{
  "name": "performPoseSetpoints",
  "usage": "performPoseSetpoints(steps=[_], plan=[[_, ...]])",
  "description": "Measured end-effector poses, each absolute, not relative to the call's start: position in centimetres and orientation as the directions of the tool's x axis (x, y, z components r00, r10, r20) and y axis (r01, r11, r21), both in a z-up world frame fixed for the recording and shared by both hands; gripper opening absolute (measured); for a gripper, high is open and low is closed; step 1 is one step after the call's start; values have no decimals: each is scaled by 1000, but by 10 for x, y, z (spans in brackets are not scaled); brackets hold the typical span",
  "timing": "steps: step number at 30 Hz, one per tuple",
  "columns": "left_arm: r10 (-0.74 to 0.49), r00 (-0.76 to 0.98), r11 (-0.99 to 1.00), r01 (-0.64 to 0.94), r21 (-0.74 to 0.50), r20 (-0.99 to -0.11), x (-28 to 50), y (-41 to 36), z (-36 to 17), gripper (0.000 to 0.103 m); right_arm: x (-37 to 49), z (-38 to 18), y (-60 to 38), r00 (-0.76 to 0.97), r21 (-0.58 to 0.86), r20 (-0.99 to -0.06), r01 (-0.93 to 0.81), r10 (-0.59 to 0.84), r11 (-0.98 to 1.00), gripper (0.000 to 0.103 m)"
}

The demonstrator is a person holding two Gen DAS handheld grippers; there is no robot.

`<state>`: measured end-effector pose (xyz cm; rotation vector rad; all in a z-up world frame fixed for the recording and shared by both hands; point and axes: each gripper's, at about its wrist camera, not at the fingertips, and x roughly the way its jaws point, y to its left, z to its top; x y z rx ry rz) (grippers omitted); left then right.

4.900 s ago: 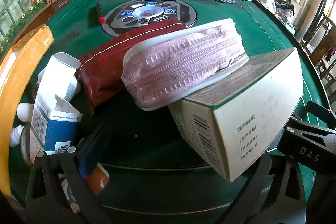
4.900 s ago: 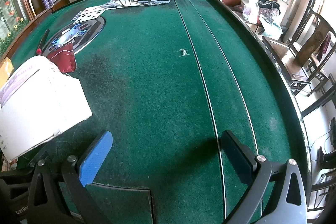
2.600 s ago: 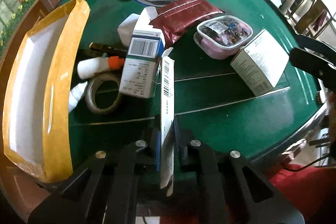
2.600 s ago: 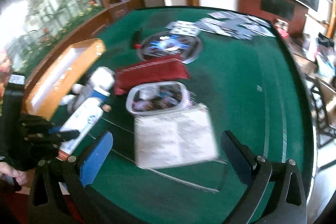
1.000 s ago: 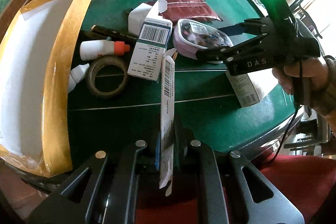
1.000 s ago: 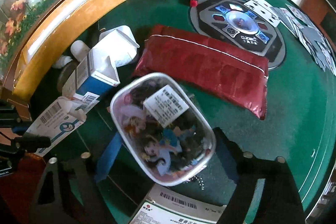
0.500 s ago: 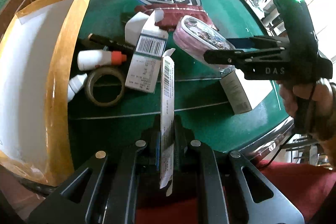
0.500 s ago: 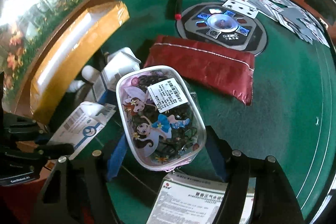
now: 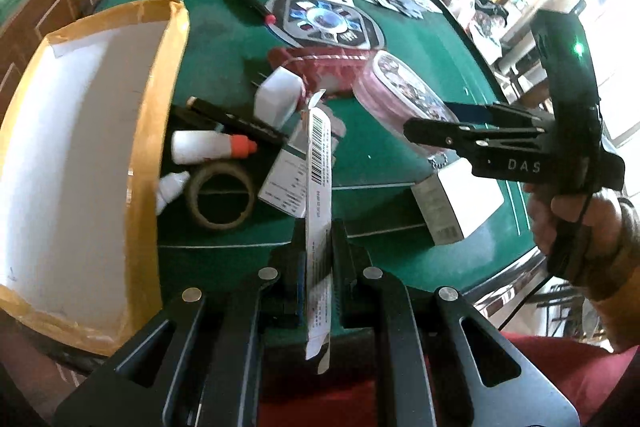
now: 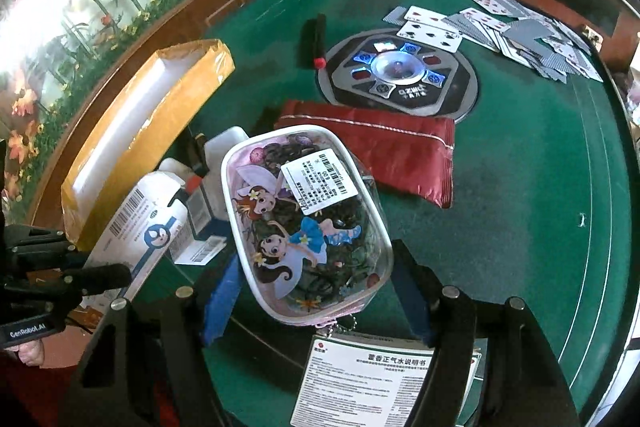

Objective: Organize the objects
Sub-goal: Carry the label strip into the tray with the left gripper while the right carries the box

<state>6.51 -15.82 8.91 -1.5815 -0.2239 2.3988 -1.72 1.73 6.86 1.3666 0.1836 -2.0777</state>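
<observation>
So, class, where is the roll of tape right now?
In the left wrist view the tape roll lies flat on the green table, beside the open cardboard box, just below two white bottles.

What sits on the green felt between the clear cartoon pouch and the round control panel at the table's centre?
A dark red foil pouch lies flat between the cartoon pouch and the round panel, clearest in the right wrist view.
</observation>
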Motion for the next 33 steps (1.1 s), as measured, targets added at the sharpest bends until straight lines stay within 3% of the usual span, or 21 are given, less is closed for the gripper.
performPoseSetpoints(steps=[15, 33], plan=[[229, -464, -964, 12, -265, -856, 70, -232, 113, 10, -9, 99, -34, -244, 229, -831, 669, -500, -707, 71], [127, -450, -939, 233, -254, -884, 72, -365, 92, 10, 42, 106, -157, -112, 228, -826, 830, -552, -509, 71]])
